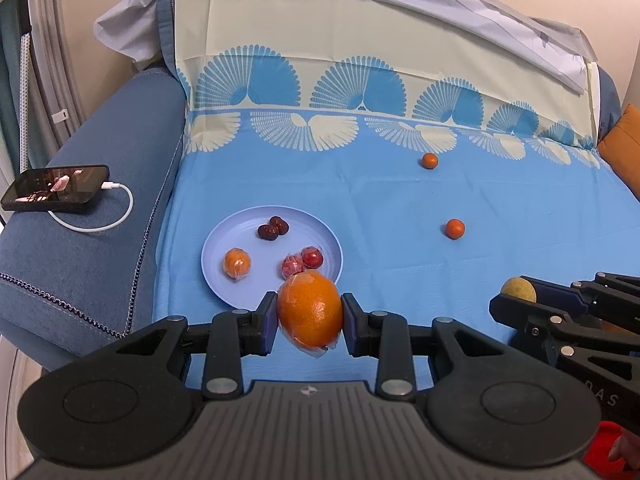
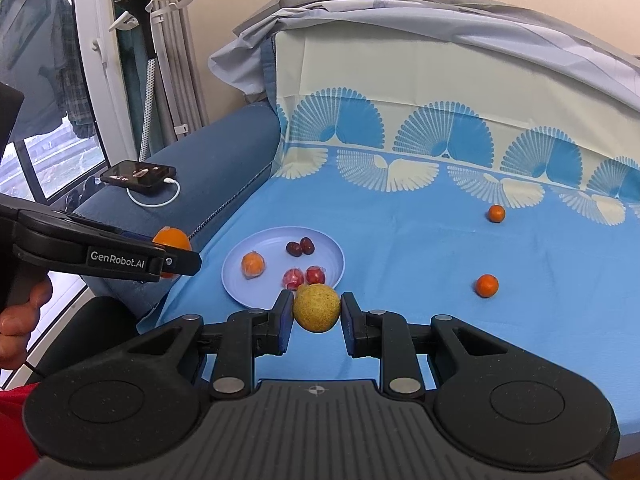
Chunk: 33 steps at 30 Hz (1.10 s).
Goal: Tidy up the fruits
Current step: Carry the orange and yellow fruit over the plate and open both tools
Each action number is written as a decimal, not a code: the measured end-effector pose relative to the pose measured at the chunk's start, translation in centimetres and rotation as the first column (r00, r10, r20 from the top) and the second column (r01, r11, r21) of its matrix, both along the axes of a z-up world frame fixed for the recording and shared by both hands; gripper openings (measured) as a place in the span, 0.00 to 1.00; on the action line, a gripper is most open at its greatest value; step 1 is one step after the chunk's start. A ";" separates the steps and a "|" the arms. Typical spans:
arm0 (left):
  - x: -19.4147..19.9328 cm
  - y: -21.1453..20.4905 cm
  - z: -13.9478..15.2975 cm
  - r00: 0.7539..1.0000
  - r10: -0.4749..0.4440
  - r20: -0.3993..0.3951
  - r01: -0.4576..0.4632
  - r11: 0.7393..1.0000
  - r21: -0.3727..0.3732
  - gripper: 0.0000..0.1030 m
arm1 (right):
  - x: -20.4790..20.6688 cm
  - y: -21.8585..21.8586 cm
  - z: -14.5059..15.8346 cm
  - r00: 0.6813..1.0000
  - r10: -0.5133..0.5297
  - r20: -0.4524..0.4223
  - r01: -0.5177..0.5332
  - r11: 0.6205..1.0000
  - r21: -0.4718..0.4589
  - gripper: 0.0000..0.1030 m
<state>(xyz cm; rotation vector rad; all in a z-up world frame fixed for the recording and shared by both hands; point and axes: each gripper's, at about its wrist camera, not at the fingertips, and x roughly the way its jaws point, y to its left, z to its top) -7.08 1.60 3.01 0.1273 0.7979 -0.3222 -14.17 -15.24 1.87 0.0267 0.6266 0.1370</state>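
Note:
My left gripper (image 1: pixel 309 320) is shut on a large plastic-wrapped orange (image 1: pixel 310 309), held just in front of the near rim of a pale blue plate (image 1: pixel 240 236). The plate holds a wrapped small orange (image 1: pixel 237 263), two dark red fruits (image 1: pixel 273 228) and two wrapped red fruits (image 1: pixel 302 263). My right gripper (image 2: pixel 316 312) is shut on a yellow-green round fruit (image 2: pixel 317 307), near the plate's front rim (image 2: pixel 276 236). Two small tangerines (image 1: pixel 455 228) (image 1: pixel 429 160) lie loose on the blue sheet; they also show in the right wrist view (image 2: pixel 487 285) (image 2: pixel 496 213).
The fruit lies on a sofa seat covered with a blue patterned sheet (image 1: pixel 400 208). A phone on a white charging cable (image 1: pixel 56 188) rests on the left armrest. An orange cushion (image 1: pixel 624 140) sits at the right edge. A window and a garment steamer (image 2: pixel 140 40) stand at left.

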 end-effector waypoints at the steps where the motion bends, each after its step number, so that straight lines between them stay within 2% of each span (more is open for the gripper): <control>1: 0.0 0.0 0.0 1.000 0.000 -0.001 0.000 1.000 0.000 0.35 | 0.0 0.0 0.0 1.000 0.001 -0.001 -0.001 1.000 0.000 0.26; 21: 0.6 0.2 -0.7 1.000 0.019 -0.018 -0.019 1.000 0.002 0.35 | 0.8 0.3 -0.8 0.999 0.009 -0.031 -0.009 1.000 0.002 0.26; 28: 1.6 1.0 -1.0 0.999 0.042 -0.031 -0.042 0.999 0.000 0.35 | 2.0 0.7 -1.3 0.998 0.025 -0.050 -0.026 0.999 -0.019 0.26; 33: 3.3 2.0 -0.5 0.996 0.084 -0.010 -0.083 0.997 0.002 0.35 | 4.0 1.7 -1.5 0.997 0.051 -0.065 -0.053 0.998 -0.031 0.26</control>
